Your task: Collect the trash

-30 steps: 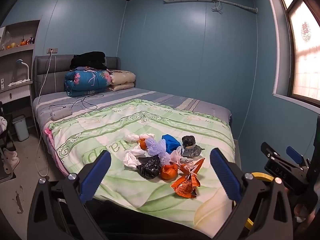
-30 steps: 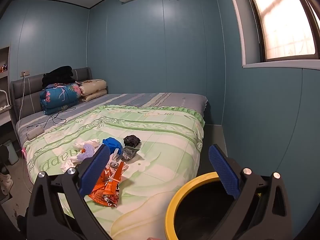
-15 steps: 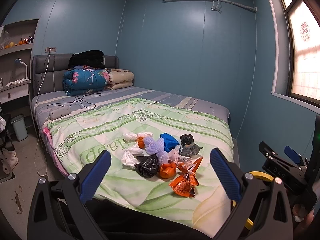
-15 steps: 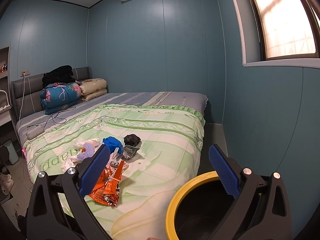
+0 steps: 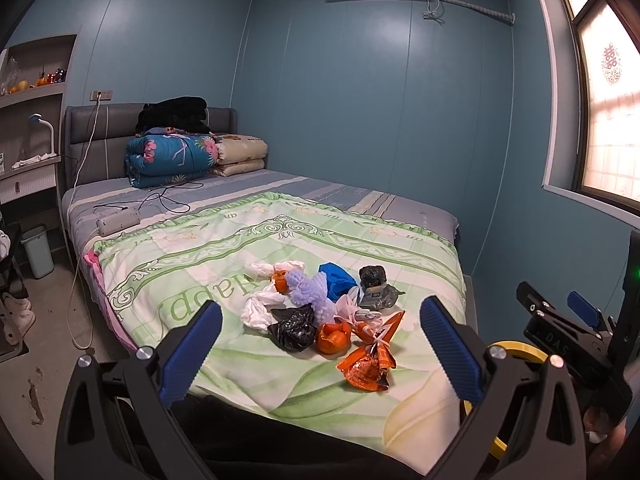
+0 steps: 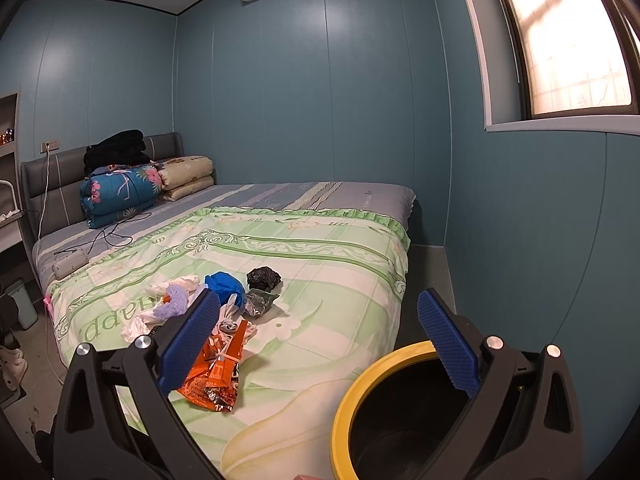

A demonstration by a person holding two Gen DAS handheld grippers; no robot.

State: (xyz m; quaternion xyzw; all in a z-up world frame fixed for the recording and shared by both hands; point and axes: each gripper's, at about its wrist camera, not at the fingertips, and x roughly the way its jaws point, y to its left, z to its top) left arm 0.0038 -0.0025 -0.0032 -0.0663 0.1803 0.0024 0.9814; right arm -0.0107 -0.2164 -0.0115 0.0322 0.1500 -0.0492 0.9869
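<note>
A pile of trash lies on the green bedspread (image 5: pixel 224 280) near the foot of the bed: an orange snack wrapper (image 5: pixel 366 364), a black bag (image 5: pixel 294 326), an orange peel (image 5: pixel 333 338), white bags (image 5: pixel 260 308), a purple puff (image 5: pixel 310 292), a blue bag (image 5: pixel 335 282) and a dark wrapper (image 5: pixel 374 286). The wrapper (image 6: pixel 214 376) and blue bag (image 6: pixel 224 285) also show in the right wrist view. My left gripper (image 5: pixel 320 354) is open and empty, short of the pile. My right gripper (image 6: pixel 316 350) is open and empty, above the yellow-rimmed black bin (image 6: pixel 360 392).
Folded quilts (image 5: pixel 172 156) and pillows (image 5: pixel 240 156) are stacked at the headboard. A power strip (image 5: pixel 118 222) with cables lies on the mattress. A small pale bin (image 5: pixel 38 250) stands on the floor at left. The blue wall (image 6: pixel 520 240) is close on the right.
The left gripper has drifted slightly, so the bed and pile sit a little lower and left in its view. The right gripper has barely moved. Both stay open.
</note>
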